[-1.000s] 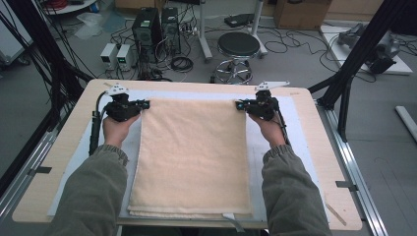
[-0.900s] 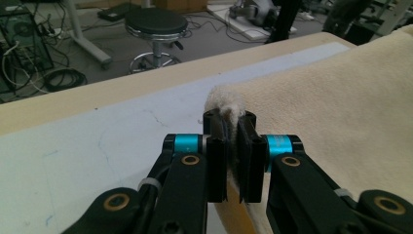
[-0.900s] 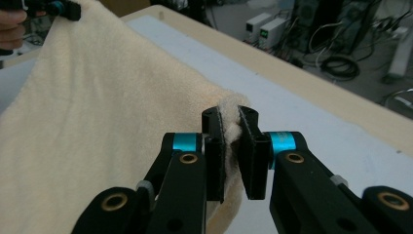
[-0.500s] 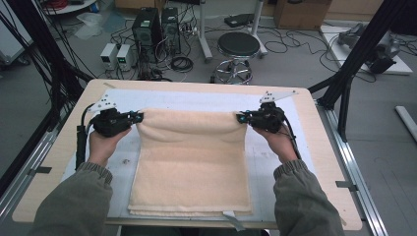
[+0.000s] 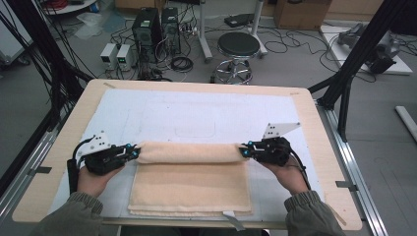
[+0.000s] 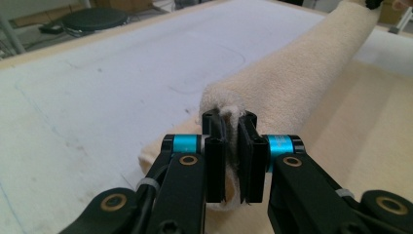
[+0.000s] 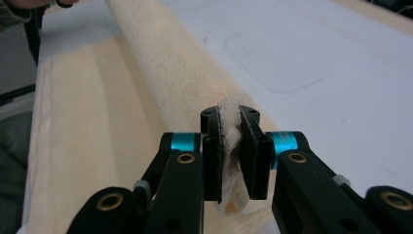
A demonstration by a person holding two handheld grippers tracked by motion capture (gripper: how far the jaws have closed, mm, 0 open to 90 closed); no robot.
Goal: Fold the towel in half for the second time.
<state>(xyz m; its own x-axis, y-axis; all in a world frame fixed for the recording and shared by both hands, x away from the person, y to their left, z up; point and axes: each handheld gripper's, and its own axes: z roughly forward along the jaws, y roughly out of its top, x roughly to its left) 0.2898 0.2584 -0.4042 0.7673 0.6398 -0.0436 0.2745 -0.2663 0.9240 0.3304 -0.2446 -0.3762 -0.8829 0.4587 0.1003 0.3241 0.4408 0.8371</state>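
Cream terry towel [image 5: 189, 187] is lying on the near half of the worktop [image 5: 59, 147], on a white mat [image 5: 196, 115]. Its far part is curling over into a long fold [image 5: 189, 152] that is running left to right across the flat layer beneath. At the left end, the left hand-held gripper [image 5: 134, 151] is pinching the towel's corner, its jaws nearly closed with cloth bunching between them, as the left gripper view [image 6: 233, 156] is showing. At the right end, the right hand-held gripper [image 5: 244, 150] is clamping the other corner in the same way, jaws almost together on a tuft of cloth in the right gripper view [image 7: 234, 156]. Beyond the worktop's far edge, a black stool [image 5: 238, 46] is standing on the floor.
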